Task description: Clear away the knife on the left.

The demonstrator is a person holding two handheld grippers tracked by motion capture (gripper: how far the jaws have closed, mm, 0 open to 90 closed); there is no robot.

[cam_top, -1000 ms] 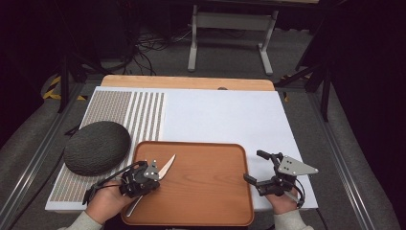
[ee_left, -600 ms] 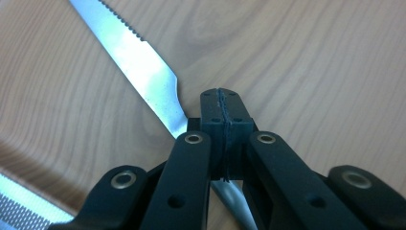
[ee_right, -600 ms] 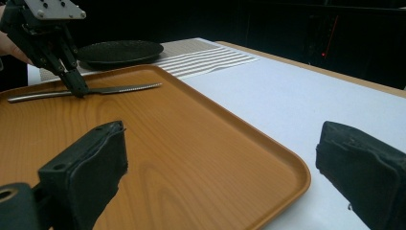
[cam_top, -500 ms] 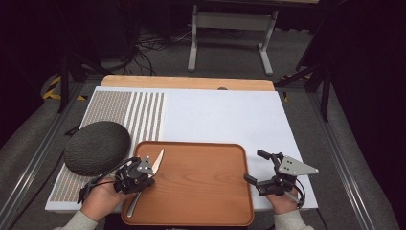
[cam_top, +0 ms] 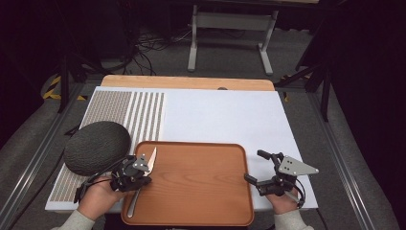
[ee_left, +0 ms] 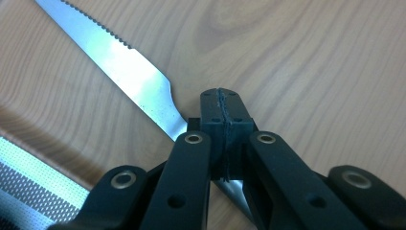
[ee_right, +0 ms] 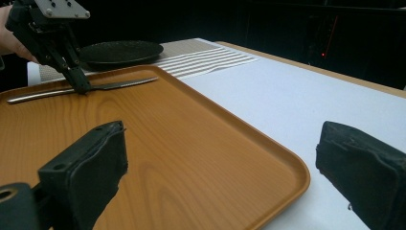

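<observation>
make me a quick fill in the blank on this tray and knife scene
1. The left gripper is shut on the ____ of the knife.
2. The knife lies on the wooden ____.
3. The right gripper, beside the tray, has its jaws ____.
4. The dark round plate sits to the ____ of the tray in the high view.

Missing words: neck; tray; open; left
</observation>
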